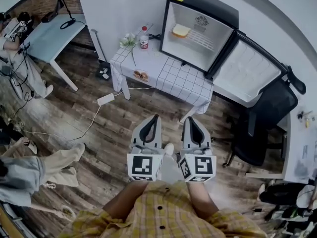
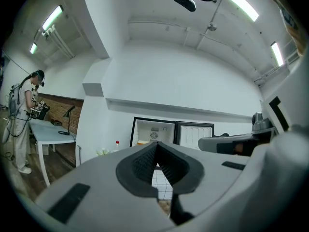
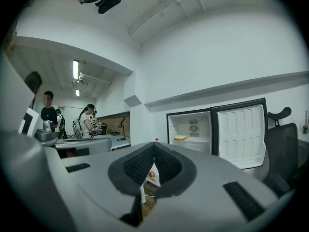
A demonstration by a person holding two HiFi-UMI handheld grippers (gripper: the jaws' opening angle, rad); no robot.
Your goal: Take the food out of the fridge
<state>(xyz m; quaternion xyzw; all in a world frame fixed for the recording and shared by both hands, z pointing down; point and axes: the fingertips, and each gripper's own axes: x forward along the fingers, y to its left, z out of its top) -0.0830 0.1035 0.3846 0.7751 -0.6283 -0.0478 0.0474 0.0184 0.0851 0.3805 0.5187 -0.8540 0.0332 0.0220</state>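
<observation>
A black mini fridge [image 1: 198, 26] stands open on a low table, its door [image 1: 252, 69] swung out to the right. A yellow slice of food [image 1: 181, 30] lies on the wire shelf inside. Both grippers are held side by side over the wooden floor, well short of the table. My left gripper [image 1: 156, 117] is shut with nothing in it, and my right gripper [image 1: 187, 119] is shut and empty too. The right gripper view shows the fridge [image 3: 190, 129] and the food [image 3: 180, 137] beyond the closed tips [image 3: 154, 144]. In the left gripper view the closed tips [image 2: 157, 144] cover part of the fridge [image 2: 154, 131].
The table has a checked cloth [image 1: 171, 78] with a small plate of food [image 1: 141, 75], a red-capped bottle [image 1: 144, 41] and flowers [image 1: 128, 39]. A black office chair [image 1: 265, 118] stands at the right. A power strip [image 1: 106, 99] and cable lie on the floor. A person [image 1: 29, 175] sits at the left.
</observation>
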